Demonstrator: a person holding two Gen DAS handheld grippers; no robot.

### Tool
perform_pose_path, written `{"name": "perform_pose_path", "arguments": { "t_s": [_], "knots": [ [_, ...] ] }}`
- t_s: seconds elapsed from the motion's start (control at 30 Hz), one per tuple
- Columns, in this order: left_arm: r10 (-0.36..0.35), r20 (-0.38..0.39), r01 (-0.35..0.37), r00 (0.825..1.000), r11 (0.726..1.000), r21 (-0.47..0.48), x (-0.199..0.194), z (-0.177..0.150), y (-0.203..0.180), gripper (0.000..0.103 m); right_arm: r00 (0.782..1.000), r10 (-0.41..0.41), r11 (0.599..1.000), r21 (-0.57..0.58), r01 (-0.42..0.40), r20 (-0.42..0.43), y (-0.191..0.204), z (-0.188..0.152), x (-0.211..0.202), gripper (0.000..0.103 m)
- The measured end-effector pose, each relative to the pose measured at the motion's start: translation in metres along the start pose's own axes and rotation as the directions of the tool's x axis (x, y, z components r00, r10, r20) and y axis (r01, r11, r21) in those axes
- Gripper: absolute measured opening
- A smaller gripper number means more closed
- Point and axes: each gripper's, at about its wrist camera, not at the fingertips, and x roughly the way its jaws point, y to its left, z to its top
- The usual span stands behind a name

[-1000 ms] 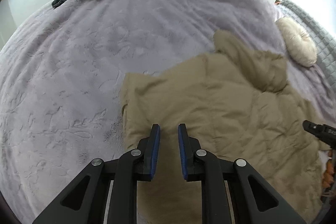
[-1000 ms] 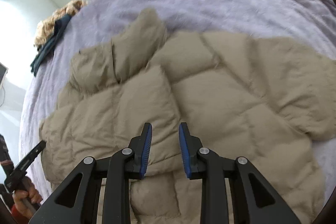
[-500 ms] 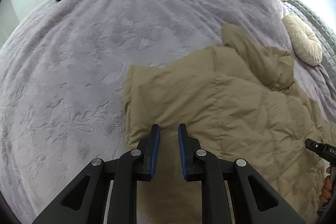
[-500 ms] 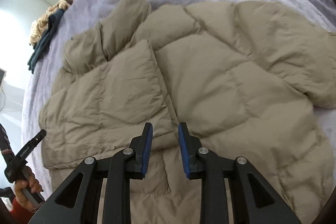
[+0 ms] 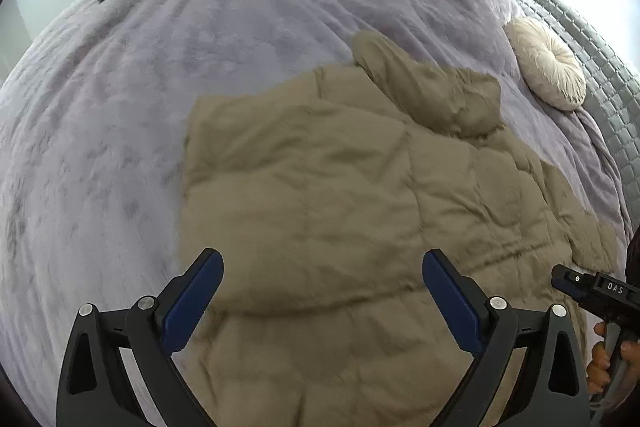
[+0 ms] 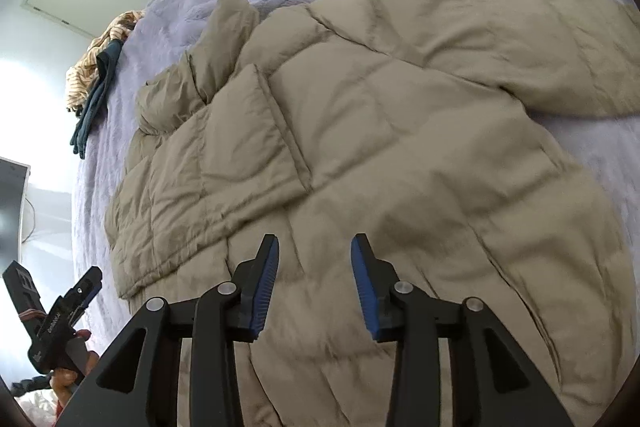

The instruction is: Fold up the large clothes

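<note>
Reach for the next fold edge of the jacket (image 5: pixel 340 207)

Left gripper (image 5: pixel 322 287) jaws just opened wide, right gripper (image 6: pixel 315 285) part-open, both empty; grasp the hem at 6 o'clock.

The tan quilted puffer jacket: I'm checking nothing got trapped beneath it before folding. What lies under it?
The tan quilted puffer jacket lies on the fuzzy lavender blanket, which shows all around it. Anything directly beneath is covered by the jacket.

You have soft daylight here, blown out to white glare at the left edge of the right wrist view. Both fisheye views bend hard at the rims, and the quilted jacket (image 6: pixel 400 147) looks slightly smeared.
</note>
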Motion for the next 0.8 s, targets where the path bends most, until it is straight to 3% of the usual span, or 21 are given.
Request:
{"name": "perform_pose_path", "arguments": {
  "t_s": [0.13, 0.27, 0.47, 0.57, 0.8],
  "knots": [
    [0.012, -0.014, -0.012, 1.000, 1.000, 0.019, -0.005, -0.015, -0.025, 0.102, 1.000, 0.024, 0.998, 0.059, -0.024, -0.008, -0.025, -0.008, -0.013, 0.059],
    [-0.017, -0.063, 0.019, 0.998, 0.999, 0.028, -0.002, -0.028, -0.055, 0.102, 0.999, 0.047, 0.991, 0.125, -0.048, 0.017, -0.053, -0.012, -0.029, 0.083],
    [-0.003, -0.108, 0.013, 0.994, 0.996, 0.093, 0.013, -0.043, -0.106, 0.102, 0.997, 0.046, 0.973, 0.224, -0.060, 0.067, -0.106, -0.012, -0.055, 0.090],
    [0.000, -0.124, 0.014, 0.992, 0.993, 0.119, 0.019, -0.048, -0.126, 0.102, 0.995, 0.039, 0.966, 0.253, -0.061, 0.091, -0.128, -0.012, -0.065, 0.103],
    [0.040, -0.164, -0.011, 0.986, 0.984, 0.176, 0.033, -0.054, -0.168, 0.102, 0.975, -0.009, 0.943, 0.326, -0.066, 0.223, -0.178, -0.003, -0.096, 0.103]
  ]
}}
